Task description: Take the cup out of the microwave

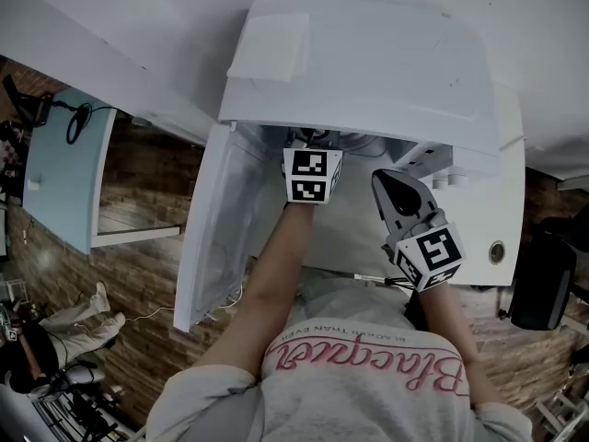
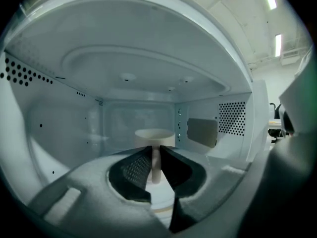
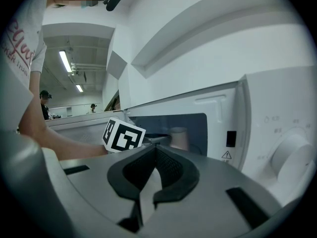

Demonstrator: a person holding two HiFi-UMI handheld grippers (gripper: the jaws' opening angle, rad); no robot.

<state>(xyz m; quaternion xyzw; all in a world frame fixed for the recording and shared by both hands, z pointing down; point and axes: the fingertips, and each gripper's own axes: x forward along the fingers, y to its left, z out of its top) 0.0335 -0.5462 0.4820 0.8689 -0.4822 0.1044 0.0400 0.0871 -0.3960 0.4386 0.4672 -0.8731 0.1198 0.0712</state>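
The white microwave (image 1: 368, 72) stands with its door (image 1: 216, 238) swung open to the left. My left gripper (image 2: 155, 155) reaches into the cavity; from the head view only its marker cube (image 1: 311, 175) shows at the opening. A cream cup (image 2: 155, 133) stands upright on the turntable, and the left jaws are drawn in narrow on a thin part of it, with the rim showing above them. The right gripper view shows the same cup (image 3: 179, 137) inside the opening. My right gripper (image 1: 388, 184) hangs outside, in front of the control panel, its jaws (image 3: 155, 150) shut on nothing.
The control panel with a round dial (image 3: 292, 155) is at the microwave's right. A folded white sheet (image 1: 269, 46) lies on its top. The cavity's walls and ceiling enclose the left gripper closely. A black chair (image 1: 543, 279) stands at the right and a pale blue tabletop (image 1: 64, 168) at the left.
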